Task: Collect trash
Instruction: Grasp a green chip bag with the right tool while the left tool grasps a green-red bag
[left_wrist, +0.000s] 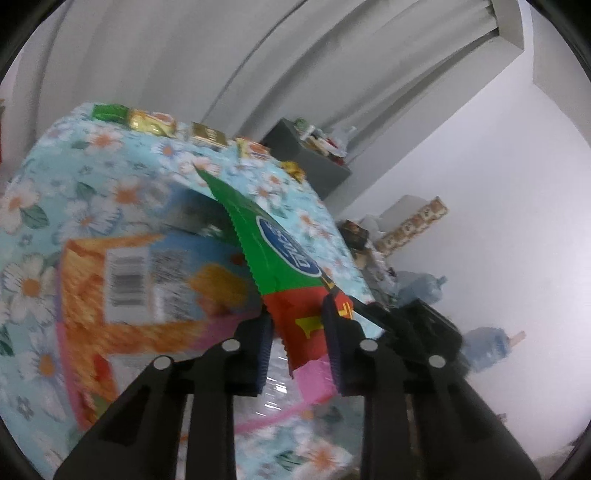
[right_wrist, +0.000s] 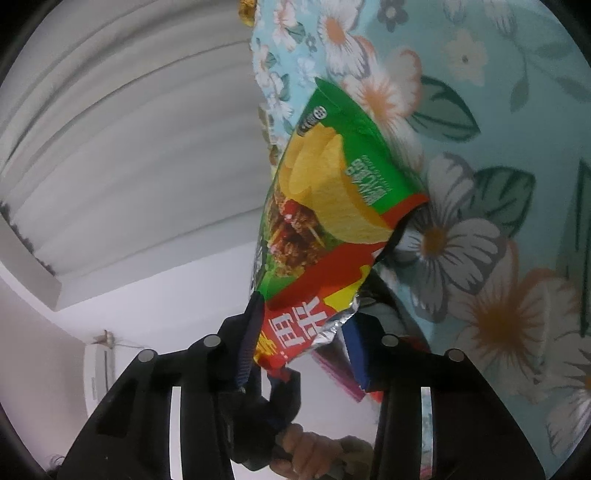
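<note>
- Gripping the red end of a green and red chip bag (left_wrist: 284, 273), the left gripper (left_wrist: 297, 341) has its 2 blue ribbed pads pressed on either side of the foil.
- In the left wrist view the bag rises from the jaws up and to the left, its serrated green edge lying across the floral tablecloth (left_wrist: 110, 177).
- Just left of the bag lies an orange and blue snack box (left_wrist: 147, 288) with a barcode label, blurred, with a pink-edged wrapper (left_wrist: 314, 380) below the jaws.
- Along the far edge of the table sit several gold and green snack packets (left_wrist: 151, 122).
- In the right wrist view the right gripper (right_wrist: 299, 354) is narrowed on the torn, silver-lined red end of the same chip bag (right_wrist: 325, 192); the left pad touches the foil, and contact at the right pad cannot be told.
- The other gripper's black frame (right_wrist: 273, 398) shows beneath the bag, with a hand (right_wrist: 314, 454) below it.
- Grey curtains (left_wrist: 221, 55) hang behind the table.
</note>
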